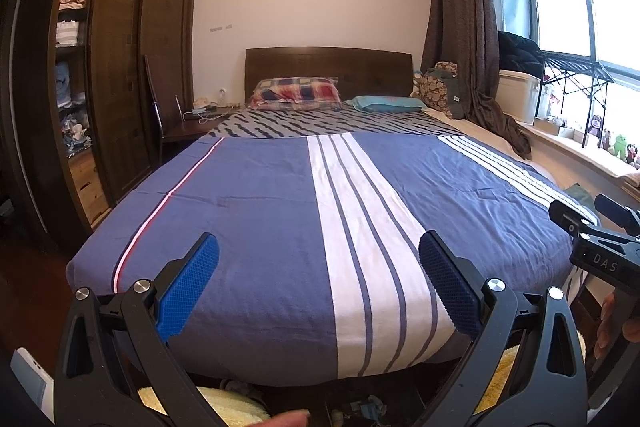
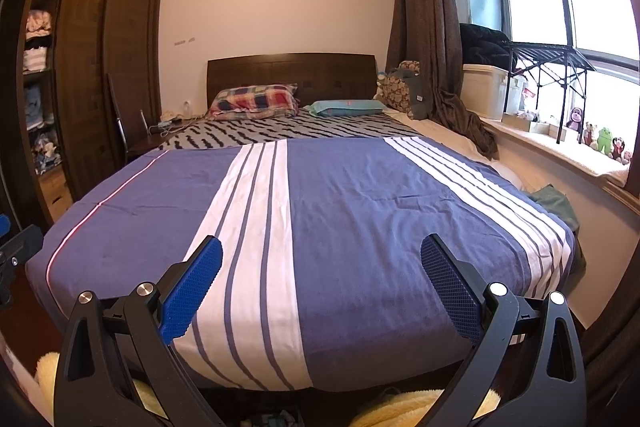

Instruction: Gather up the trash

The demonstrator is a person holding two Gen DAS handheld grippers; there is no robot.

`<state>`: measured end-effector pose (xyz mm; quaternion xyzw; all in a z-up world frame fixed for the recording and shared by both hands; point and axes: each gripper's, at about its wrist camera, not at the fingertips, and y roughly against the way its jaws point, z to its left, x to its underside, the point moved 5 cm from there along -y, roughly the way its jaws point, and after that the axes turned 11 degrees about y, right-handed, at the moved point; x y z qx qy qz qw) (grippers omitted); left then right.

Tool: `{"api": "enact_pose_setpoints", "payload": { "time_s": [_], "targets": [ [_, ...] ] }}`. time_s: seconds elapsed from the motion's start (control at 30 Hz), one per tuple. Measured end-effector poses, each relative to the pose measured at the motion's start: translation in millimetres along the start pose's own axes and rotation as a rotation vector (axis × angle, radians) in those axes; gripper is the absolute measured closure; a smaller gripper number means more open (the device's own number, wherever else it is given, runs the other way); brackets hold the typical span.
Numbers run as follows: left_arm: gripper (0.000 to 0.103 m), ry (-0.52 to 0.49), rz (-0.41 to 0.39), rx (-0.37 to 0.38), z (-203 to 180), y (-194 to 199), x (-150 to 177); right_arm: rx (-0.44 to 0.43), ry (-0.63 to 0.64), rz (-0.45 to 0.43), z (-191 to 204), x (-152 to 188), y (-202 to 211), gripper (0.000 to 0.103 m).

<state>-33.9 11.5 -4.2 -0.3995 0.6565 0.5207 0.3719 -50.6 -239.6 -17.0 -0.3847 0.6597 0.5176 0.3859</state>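
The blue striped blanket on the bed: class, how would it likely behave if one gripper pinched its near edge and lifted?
The blue striped blanket would probably flop and drape, since it shows soft creases. It looks wide, so most of it would likely drag rather than lift.

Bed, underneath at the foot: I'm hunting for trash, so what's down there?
Under the bed, only the front edge shows: small bluish-white clutter on dark floor beside a yellow fluffy rug. Whether it is trash is unclear; farther under is hidden.
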Motion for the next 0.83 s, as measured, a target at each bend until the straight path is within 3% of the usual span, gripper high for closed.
{"api": "enact_pose_setpoints", "payload": {
  "time_s": [0.83],
  "targets": [
    [0.008,0.04,0.031,-0.021,11,-18,0,-0.005,0.018,-0.005,7,-4,-12,0.003]
  ]
}}
